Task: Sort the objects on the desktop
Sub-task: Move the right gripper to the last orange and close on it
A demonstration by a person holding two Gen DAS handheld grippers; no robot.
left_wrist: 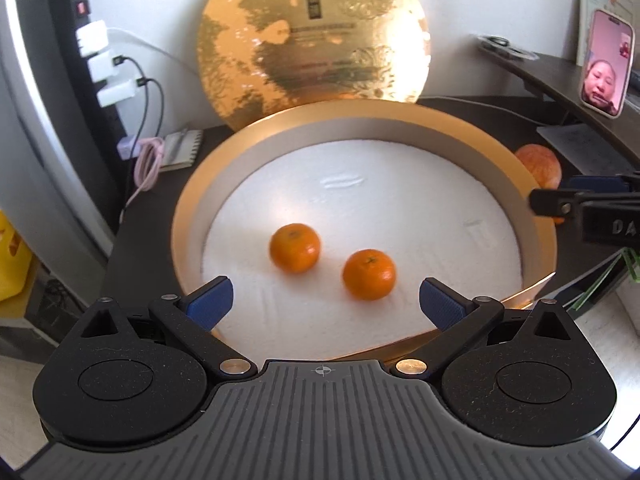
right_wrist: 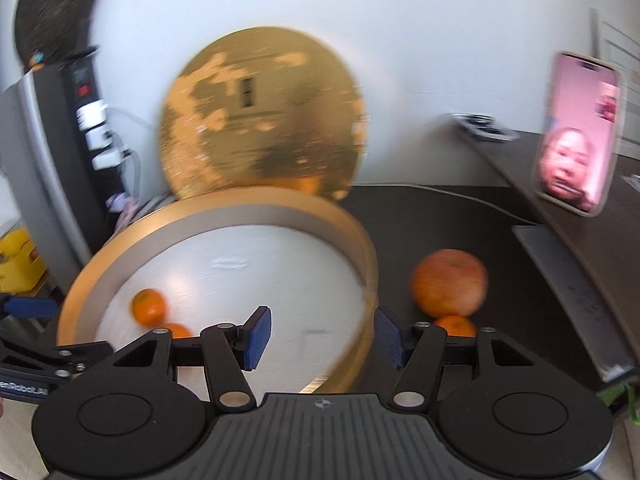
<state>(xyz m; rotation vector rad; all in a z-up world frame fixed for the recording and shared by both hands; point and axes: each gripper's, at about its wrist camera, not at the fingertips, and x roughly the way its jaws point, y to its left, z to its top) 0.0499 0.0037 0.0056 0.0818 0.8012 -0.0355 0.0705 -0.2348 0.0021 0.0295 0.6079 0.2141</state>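
A round gold-rimmed box [left_wrist: 188, 208] with a white lining sits on the dark desk. Two tangerines lie inside it, one [left_wrist: 295, 247] left of the other [left_wrist: 369, 274]. My left gripper [left_wrist: 326, 304] hovers open over the box's near edge, nothing between its blue pads. In the right wrist view my right gripper [right_wrist: 322, 338] is open and empty above the box's right rim [right_wrist: 370, 280]. An apple [right_wrist: 450, 282] rests on the desk to the right of the box, with a third tangerine [right_wrist: 456, 326] just in front of it, partly hidden by a finger.
The gold lid [left_wrist: 312, 36] leans upright against the wall behind the box. A phone [right_wrist: 576, 132] with a lit screen stands on a raised shelf at the right. A power strip with plugged chargers [left_wrist: 100, 64] and a pink cable [left_wrist: 146, 164] are at the left.
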